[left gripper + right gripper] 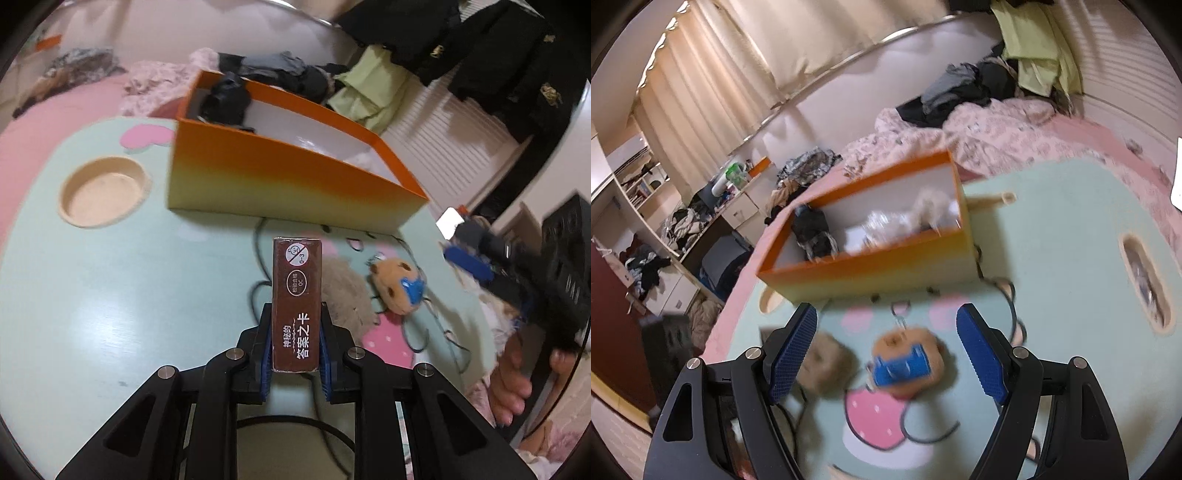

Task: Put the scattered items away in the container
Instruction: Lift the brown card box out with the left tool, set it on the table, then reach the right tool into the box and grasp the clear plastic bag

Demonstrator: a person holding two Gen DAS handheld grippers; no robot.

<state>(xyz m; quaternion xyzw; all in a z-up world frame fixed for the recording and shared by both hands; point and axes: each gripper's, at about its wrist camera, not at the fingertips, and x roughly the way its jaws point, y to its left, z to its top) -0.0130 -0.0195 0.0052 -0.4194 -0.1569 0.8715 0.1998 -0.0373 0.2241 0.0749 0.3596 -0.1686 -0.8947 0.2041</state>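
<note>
The left gripper (pixel 295 332), clamped on the slim brown cardboard card box (pixel 296 302), should clear the near wall of the orange open-top box (pixel 280 173) at twelve o'clock before releasing; the right gripper (pixel 886 354) gapes wide, empty.

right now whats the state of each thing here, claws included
left claw: shut on the brown card box
brown card box: held, not yet in the box
right claw: open, nothing between its pads
orange box: open top, black cloth inside
plush toy: lying on the table
grey furry item: lying beside the plush toy
</note>
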